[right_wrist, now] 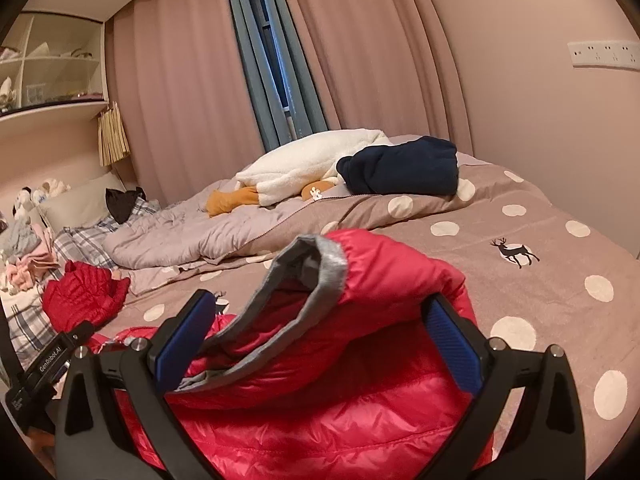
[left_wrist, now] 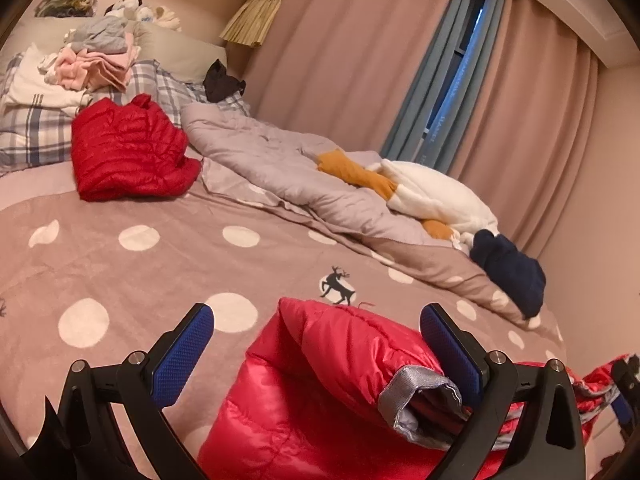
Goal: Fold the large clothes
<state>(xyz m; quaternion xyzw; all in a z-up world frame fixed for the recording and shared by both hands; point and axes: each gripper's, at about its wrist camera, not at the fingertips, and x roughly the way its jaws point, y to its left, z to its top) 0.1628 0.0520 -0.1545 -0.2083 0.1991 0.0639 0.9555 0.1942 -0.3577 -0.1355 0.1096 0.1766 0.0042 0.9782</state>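
Red down jacket: a glossy quilted jacket (right_wrist: 320, 380) lies at the near edge of the bed (left_wrist: 120, 272), its bulk under both cameras, likely drawn there to be within reach for folding.
Sleeve: one grey-trimmed cuff (left_wrist: 420, 400) rests between the blue pads of the left gripper (left_wrist: 316, 344), touching the right-hand pad only.
Left jaws: spread wide, closed on nothing; they straddle the sleeve, apparently lined up for a grasp.
Right jaws: the right gripper (right_wrist: 320, 336) also stands wide open, a grey-edged fold (right_wrist: 304, 280), collar or hem, rising between its pads; whether cloth touches the pads cannot be told.
Step in hand: judged an early one, with the jacket rumpled and no neat fold made.
Finished pile: a second red jacket (left_wrist: 128, 152) sits folded toward the head of the bed, beside the plaid pillow (left_wrist: 36, 132), seemingly set aside as done.
Far edge: a grey quilt (left_wrist: 272, 164), a white plush toy (left_wrist: 436, 196) and a navy garment (left_wrist: 508, 272) lie along the curtain side, well apart from the work.
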